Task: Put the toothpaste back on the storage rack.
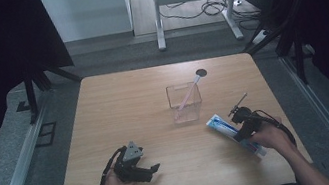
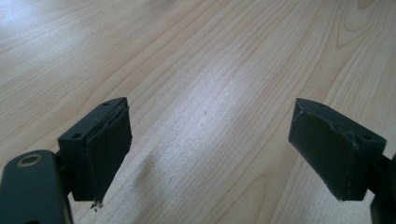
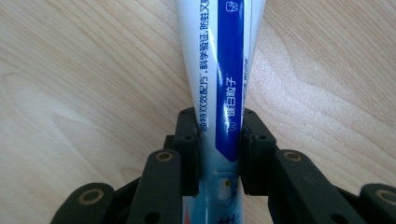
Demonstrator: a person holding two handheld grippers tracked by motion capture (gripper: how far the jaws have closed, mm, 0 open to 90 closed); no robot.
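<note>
A white and blue toothpaste tube [image 1: 227,130] lies at the right front of the wooden table [image 1: 124,104]. My right gripper [image 1: 242,126] is shut on it; in the right gripper view both jaws press the sides of the toothpaste tube [image 3: 219,74], my right gripper [image 3: 218,140] holding it near its middle. My left gripper [image 1: 151,169] rests at the left front, held by a hand. In the left gripper view my left gripper [image 2: 210,154] stands open over bare wood, nothing between the fingers. A clear plastic box [image 1: 185,101] near the table's middle holds a pink toothbrush [image 1: 188,94] leaning to the far right.
A round dark hole [image 1: 201,72] sits in the tabletop behind the box. Beyond the table's far edge stand white desk legs [image 1: 159,22] and loose cables [image 1: 209,8] on the floor. Dark curtains flank both sides.
</note>
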